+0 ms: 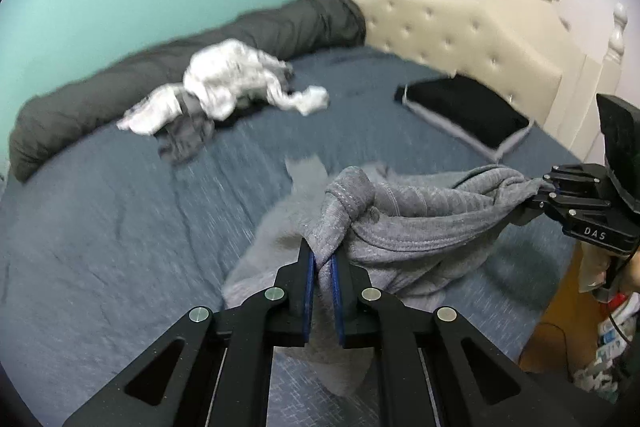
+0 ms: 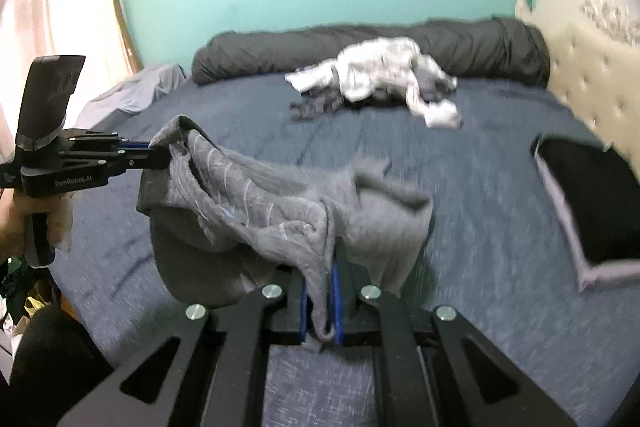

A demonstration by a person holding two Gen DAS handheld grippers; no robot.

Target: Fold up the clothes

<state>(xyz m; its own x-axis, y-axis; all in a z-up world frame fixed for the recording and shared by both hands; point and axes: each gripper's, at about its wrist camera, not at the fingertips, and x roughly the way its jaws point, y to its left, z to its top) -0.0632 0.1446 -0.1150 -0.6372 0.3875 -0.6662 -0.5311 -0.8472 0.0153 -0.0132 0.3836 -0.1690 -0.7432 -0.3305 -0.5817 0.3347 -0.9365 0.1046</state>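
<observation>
A grey knit garment (image 1: 420, 219) hangs bunched between my two grippers above the blue bedspread (image 1: 120, 227). In the left wrist view my left gripper (image 1: 322, 253) is shut on one gathered edge, and my right gripper (image 1: 550, 185) grips the other end at the right. Seen from the right wrist, my right gripper (image 2: 322, 267) is shut on a fold of the grey garment (image 2: 260, 203). There, my left gripper (image 2: 160, 155) pinches the far corner at the left, with a hand on its handle. The cloth sags between them and its lower part is blurred.
A crumpled pile of white and grey clothes (image 1: 224, 87) lies at the far side of the bed. A folded black garment (image 1: 464, 111) sits near the tufted headboard (image 1: 460, 27). A rolled dark grey duvet (image 1: 160, 59) lines the teal wall. A curtain (image 2: 60, 7) hangs at the left.
</observation>
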